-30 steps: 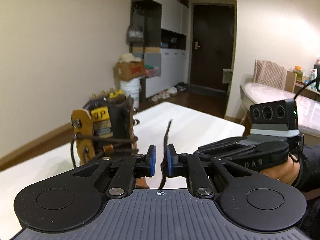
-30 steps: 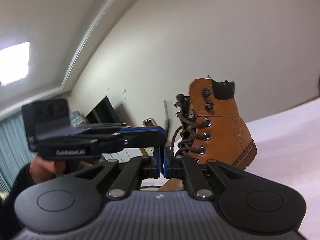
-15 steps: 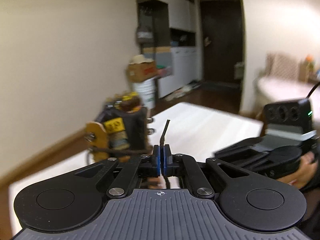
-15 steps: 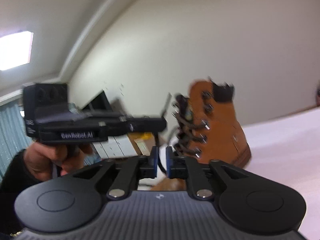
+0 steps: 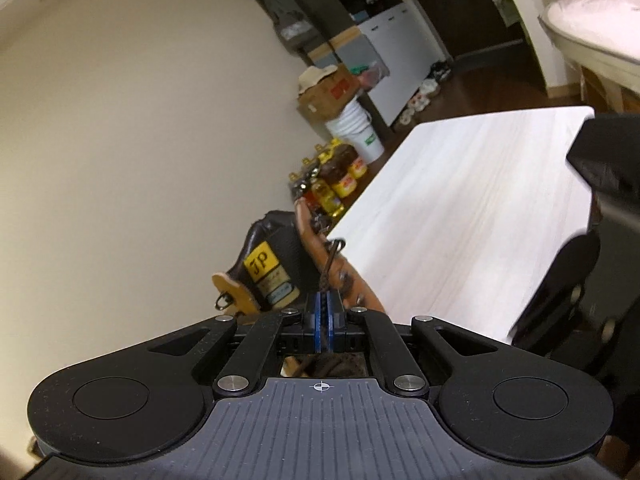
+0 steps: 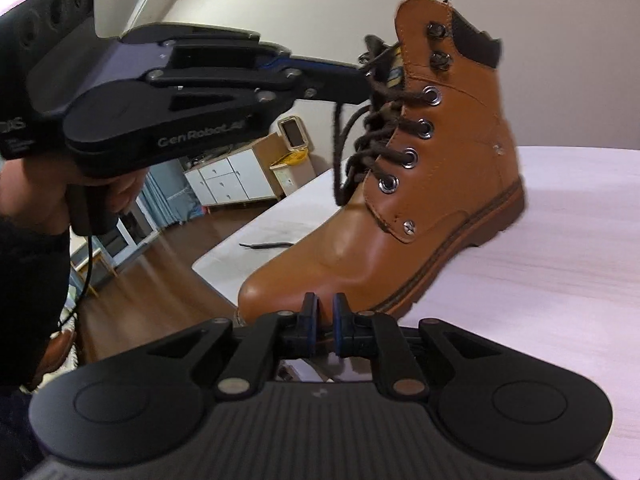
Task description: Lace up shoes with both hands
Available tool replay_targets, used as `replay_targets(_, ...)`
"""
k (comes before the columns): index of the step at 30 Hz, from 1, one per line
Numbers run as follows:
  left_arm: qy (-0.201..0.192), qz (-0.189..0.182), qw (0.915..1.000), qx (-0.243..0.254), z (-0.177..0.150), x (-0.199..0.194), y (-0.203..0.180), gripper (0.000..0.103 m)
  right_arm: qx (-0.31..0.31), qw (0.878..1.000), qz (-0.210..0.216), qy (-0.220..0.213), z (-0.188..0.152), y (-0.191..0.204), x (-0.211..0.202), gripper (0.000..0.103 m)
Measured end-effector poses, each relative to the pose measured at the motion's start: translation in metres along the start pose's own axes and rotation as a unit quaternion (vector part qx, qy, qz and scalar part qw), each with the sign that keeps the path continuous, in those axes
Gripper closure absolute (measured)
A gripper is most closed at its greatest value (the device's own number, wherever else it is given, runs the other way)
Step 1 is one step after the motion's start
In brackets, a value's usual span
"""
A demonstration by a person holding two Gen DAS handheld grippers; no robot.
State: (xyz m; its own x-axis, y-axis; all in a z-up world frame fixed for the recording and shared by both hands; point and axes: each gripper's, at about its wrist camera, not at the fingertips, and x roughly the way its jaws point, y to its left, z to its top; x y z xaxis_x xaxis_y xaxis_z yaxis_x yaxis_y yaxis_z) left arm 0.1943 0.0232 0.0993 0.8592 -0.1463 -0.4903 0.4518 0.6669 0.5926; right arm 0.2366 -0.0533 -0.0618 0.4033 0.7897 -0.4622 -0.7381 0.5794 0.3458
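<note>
Tan leather boot (image 6: 404, 184) stands on the white table (image 5: 460, 208) just ahead of the right gripper (image 6: 323, 316), its toe almost at the fingertips. Lacing looks well along: the dark lace (image 6: 384, 132) crosses through the lower four eyelets on the visible side, while the top two hooks (image 6: 436, 44) are bare, so the upper rows and any knot are left. Up beside the boot's tongue, the left gripper (image 5: 324, 312) is clamped on a lace strand that runs forward from its pads to the boot's collar; a loose length hangs down below it. The right gripper's jaws stand slightly parted with nothing between them, and have just been easing closed a little. A second ago the right gripper pinched the lace end and the left was open around it; now the lace has passed to the left, and the right has dropped towards the toe.
</note>
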Motion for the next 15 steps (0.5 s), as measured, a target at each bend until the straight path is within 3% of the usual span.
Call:
replay_targets(5, 0.03, 0.034, 0.9984, 0.034, 0.006, 0.006, -0.014, 0.1, 0.018, 1.0, 0.009, -0.01, 0.0, -0.004, 0.002, 0.091)
replay_targets(10, 0.049, 0.059, 0.9956, 0.055, 0.012, 0.009, -0.026, 0.1, 0.039, 0.999, -0.017, -0.029, 0.003, -0.024, -0.016, 0.091)
replay_targets(15, 0.063, 0.082, 0.9922, 0.07, 0.017, 0.009, -0.035, 0.1, 0.051, 0.995, -0.045, -0.074, 0.012, -0.039, -0.035, 0.091)
